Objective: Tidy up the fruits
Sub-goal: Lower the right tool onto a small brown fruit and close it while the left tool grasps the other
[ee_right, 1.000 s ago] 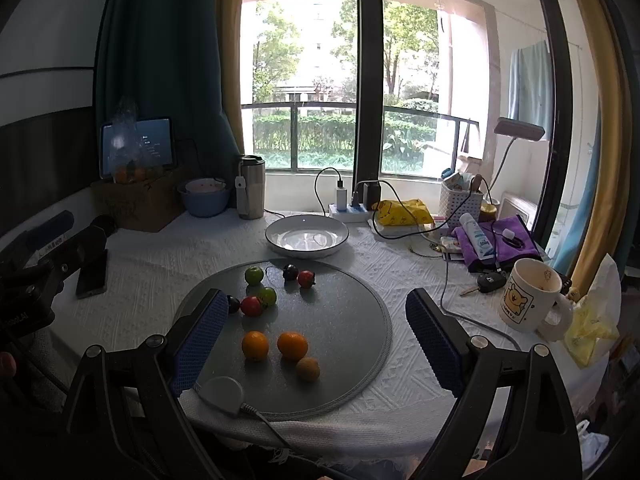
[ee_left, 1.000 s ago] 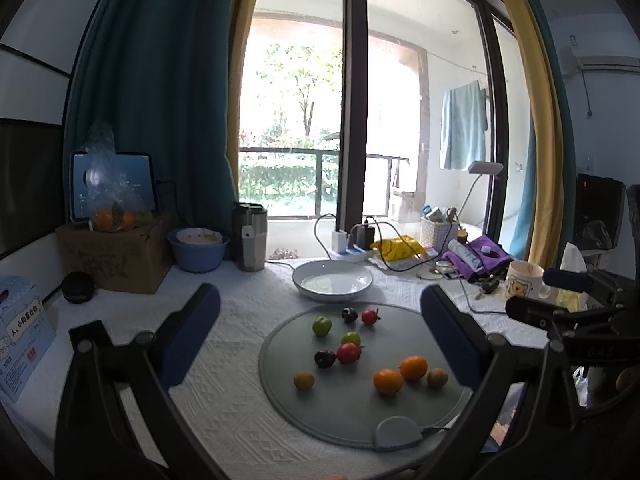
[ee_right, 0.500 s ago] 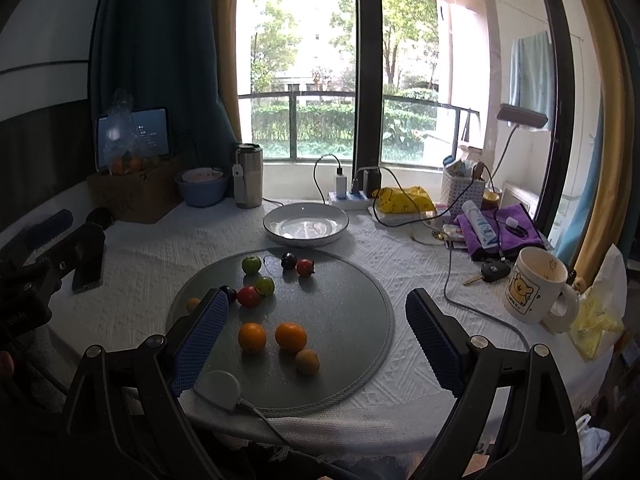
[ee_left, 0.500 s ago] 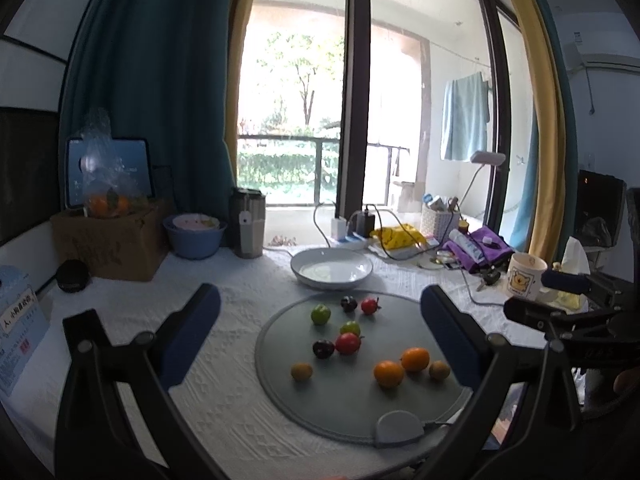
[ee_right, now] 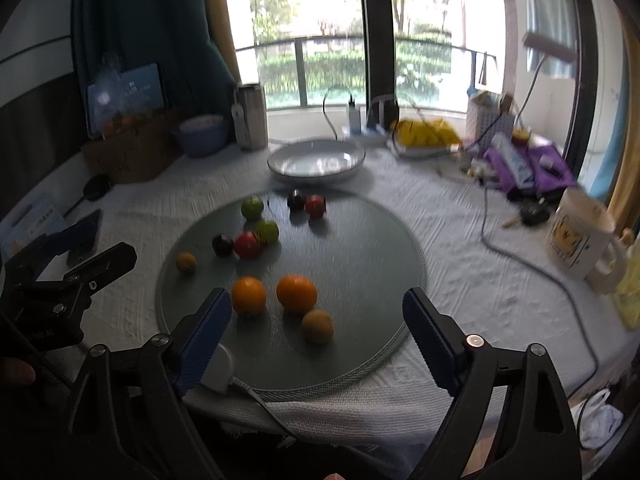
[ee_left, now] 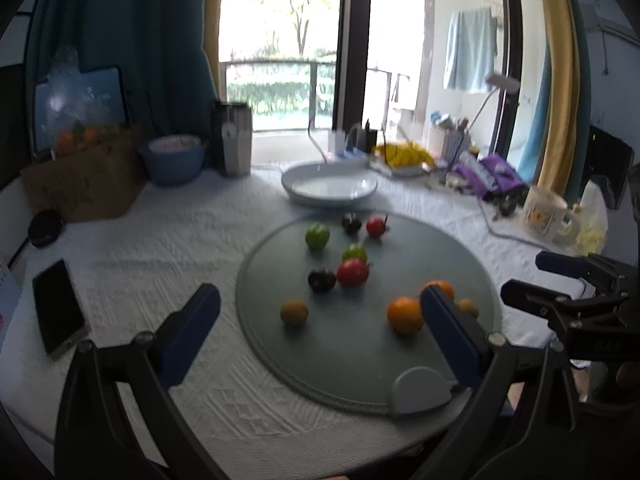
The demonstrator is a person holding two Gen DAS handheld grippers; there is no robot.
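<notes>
Fruits lie scattered on a round grey mat (ee_right: 360,248) that sits on the white-clothed counter (ee_left: 160,240). At the near side are two oranges (ee_right: 296,293) side by side, with a small brownish fruit (ee_right: 317,326) just in front of them. Another small yellowish fruit (ee_right: 186,262) sits alone toward the mat's left edge. Mid-mat, a dark plum (ee_right: 222,244), a red fruit (ee_right: 247,245) and a green one (ee_right: 267,232) cluster together, touching or nearly so. Farther back are a green fruit (ee_right: 252,208), a second dark plum (ee_right: 296,201) and a second red fruit (ee_right: 315,205). Just past the mat's far edge stands a white bowl (ee_right: 316,159), nothing visible in it.

Both tongs hover above the near side of the mat with jaws spread wide and nothing between them: the left tongs (ee_left: 320,320) over the mat's left half, the right tongs (ee_right: 318,320) over the oranges. A mug (ee_right: 580,236) stands off to the right, and a phone (ee_left: 58,312) lies on the cloth at the left.
</notes>
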